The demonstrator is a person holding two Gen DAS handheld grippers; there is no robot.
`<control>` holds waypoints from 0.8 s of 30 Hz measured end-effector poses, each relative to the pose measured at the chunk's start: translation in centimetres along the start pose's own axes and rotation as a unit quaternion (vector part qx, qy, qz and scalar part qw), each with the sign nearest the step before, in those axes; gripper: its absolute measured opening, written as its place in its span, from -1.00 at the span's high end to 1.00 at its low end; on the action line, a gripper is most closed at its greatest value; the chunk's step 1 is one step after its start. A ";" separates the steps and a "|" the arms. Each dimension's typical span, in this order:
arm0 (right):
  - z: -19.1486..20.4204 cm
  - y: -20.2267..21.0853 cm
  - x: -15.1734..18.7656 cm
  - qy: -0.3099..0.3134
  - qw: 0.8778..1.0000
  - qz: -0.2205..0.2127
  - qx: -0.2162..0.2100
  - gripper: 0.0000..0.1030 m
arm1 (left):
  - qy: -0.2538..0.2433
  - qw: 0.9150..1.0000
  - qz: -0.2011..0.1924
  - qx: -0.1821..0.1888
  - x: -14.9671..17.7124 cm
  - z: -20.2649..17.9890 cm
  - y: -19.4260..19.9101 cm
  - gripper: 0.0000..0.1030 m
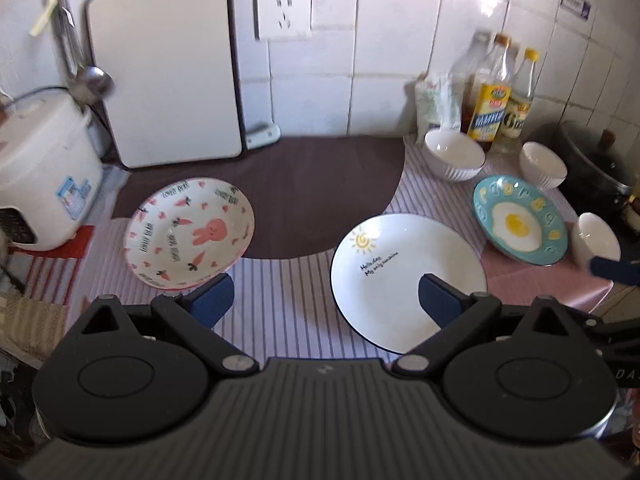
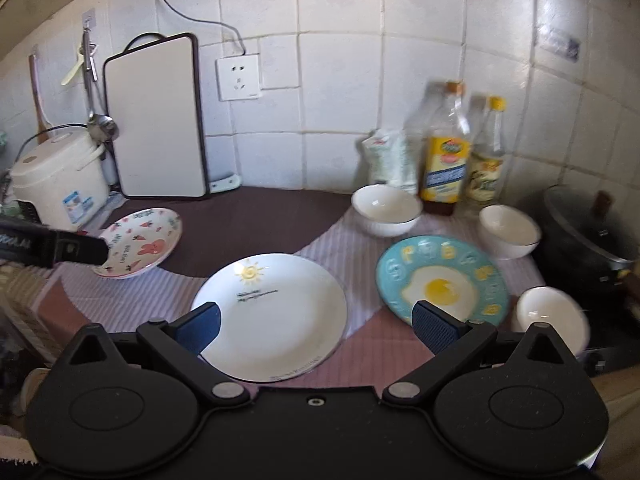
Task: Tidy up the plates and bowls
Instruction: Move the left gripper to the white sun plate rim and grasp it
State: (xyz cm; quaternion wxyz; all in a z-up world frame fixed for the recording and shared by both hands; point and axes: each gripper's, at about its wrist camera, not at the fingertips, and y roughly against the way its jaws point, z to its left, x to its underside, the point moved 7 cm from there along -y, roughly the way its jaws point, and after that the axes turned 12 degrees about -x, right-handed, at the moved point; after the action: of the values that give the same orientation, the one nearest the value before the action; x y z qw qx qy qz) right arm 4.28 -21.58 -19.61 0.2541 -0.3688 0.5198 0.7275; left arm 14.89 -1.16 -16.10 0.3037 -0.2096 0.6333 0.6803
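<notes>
We are holding the left gripper (image 1: 326,292) above the near edge of the tabletop (image 1: 280,304), its jaws spread wide and gripping nothing. One blue pad is hanging just beside the near rim of the rabbit plate (image 1: 189,233), which is sitting tilted, partly on the brown mat (image 1: 316,184). The other pad is hanging over the white sun plate (image 1: 400,272), which is lying flat on the striped cloth.

We are holding the right gripper (image 2: 316,324) a little farther right, its jaws also spread wide and empty. Its left pad is lying over the near left rim of the white sun plate (image 2: 276,312), and its right pad is covering the near edge of the blue egg plate (image 2: 440,280).

Three white bowls are standing apart around the egg plate: the back bowl (image 2: 386,210) in front of the bottles (image 2: 446,152), the middle bowl (image 2: 508,230) to the plate's far right, and the near bowl (image 2: 552,318) just beside its right rim. A rice cooker (image 2: 60,184) and an upright cutting board (image 2: 158,120) are standing at the left against the tiled wall.
</notes>
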 end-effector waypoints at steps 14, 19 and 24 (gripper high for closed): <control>-6.8 -10.6 3.9 -0.105 0.994 0.001 0.021 -0.44 | 0.015 0.995 0.081 0.047 2.8 -2.0 -14.1 -0.76; -7.4 -12.7 5.4 -0.133 0.991 0.031 -0.002 -0.03 | -0.001 0.991 0.110 0.082 3.8 -3.1 -16.2 -0.37; -6.9 -13.4 6.1 -0.144 0.988 0.044 -0.017 0.58 | -0.005 0.988 0.124 0.089 4.6 -3.7 -17.2 0.05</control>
State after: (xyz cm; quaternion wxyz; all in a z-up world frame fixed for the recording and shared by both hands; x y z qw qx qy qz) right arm 12.65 -23.77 -33.42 0.2876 -0.2408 0.4814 0.7922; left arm 22.87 -3.92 -32.22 0.2371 -0.0982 0.7107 0.6550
